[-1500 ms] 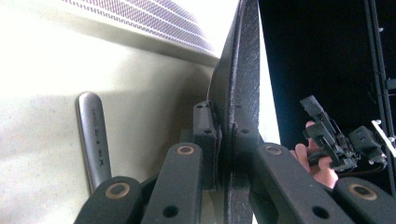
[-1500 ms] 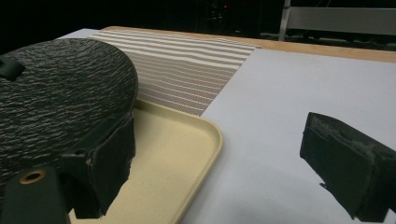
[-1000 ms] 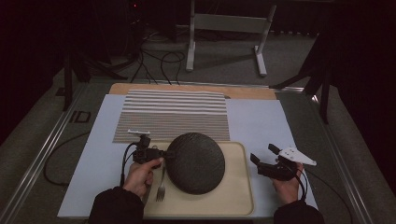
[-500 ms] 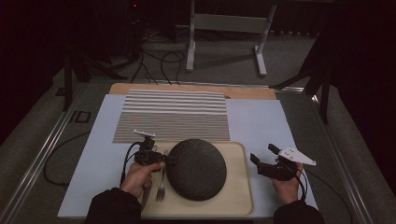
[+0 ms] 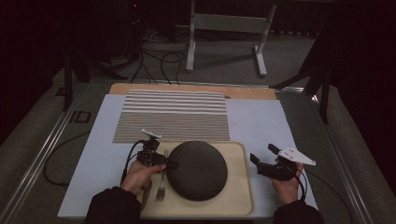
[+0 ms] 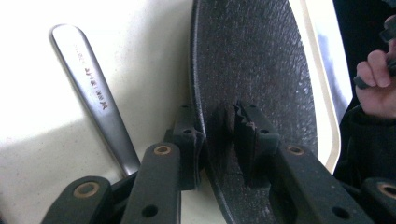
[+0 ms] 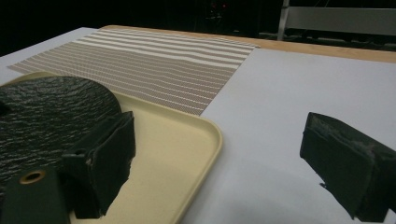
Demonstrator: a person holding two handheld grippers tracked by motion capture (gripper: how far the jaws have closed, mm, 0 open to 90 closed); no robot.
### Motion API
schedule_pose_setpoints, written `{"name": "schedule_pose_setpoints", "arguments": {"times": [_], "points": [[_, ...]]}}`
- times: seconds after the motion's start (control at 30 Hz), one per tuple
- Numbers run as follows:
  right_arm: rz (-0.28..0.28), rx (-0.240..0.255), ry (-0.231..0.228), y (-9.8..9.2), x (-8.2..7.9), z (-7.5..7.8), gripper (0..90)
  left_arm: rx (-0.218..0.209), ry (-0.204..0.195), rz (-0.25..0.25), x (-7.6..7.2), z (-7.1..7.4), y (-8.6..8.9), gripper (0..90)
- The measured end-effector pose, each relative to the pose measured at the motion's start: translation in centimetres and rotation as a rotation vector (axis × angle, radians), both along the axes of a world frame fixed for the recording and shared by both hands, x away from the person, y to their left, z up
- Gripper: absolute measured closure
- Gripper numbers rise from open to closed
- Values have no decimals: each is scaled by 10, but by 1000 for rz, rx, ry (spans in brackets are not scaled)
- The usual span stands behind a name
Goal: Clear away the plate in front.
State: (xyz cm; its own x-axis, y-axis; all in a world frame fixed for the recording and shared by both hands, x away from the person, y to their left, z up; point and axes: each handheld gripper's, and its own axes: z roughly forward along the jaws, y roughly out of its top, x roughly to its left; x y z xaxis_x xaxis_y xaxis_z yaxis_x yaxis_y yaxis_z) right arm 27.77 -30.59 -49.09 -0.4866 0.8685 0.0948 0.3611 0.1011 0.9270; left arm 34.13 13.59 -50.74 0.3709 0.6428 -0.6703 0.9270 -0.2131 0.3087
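Dim workroom, cables and a metal stand on the far floor; table covered with a pale sheet [image 5: 261, 126], a striped mat [image 5: 173, 114] lying at its far middle.

Item: dark round plate [image 5: 197, 170], pebbled surface, resting in a cream tray [image 5: 238, 205] at the near middle of the table. A fork [image 5: 161, 189] lies on the tray just left of the plate, tines toward the near edge.

Handling, by judgement: stiff and probably ceramic or stoneware, so fairly heavy for its width and breakable if dropped. The rough texture should give the pads decent bite. The rim is thin and shallow, so a hold at one edge leaves the far side to sag; best taken deep over the rim, or supported from the opposite edge as well.

Left gripper [image 5: 164, 163]: at the plate's left rim, one jaw under the edge and one above. Its jaws have just been opening; in the left gripper view a gap shows between the upper pad [image 6: 250, 133] and the plate's surface, so the grip reads as released.

Right gripper [image 5: 264, 161]: jaws spread wide, nothing between them, hovering over the sheet just right of the tray.
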Motion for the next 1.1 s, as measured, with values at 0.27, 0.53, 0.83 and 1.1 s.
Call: {"name": "schedule_pose_setpoints", "arguments": {"times": [0.27,0.53,0.83,1.1], "points": [[1,-2,3,0,0,0,104,55,6,-55,-3,-1,-5,674],[-2,-2,4,0,0,0,104,105,-7,-99,-4,2,-10,546],[2,-4,4,0,0,0,104,175,-49,-126,-6,11,-11,444],[-1,-3,7,0,0,0,104,150,-77,-84,-5,19,-3,410]]}}
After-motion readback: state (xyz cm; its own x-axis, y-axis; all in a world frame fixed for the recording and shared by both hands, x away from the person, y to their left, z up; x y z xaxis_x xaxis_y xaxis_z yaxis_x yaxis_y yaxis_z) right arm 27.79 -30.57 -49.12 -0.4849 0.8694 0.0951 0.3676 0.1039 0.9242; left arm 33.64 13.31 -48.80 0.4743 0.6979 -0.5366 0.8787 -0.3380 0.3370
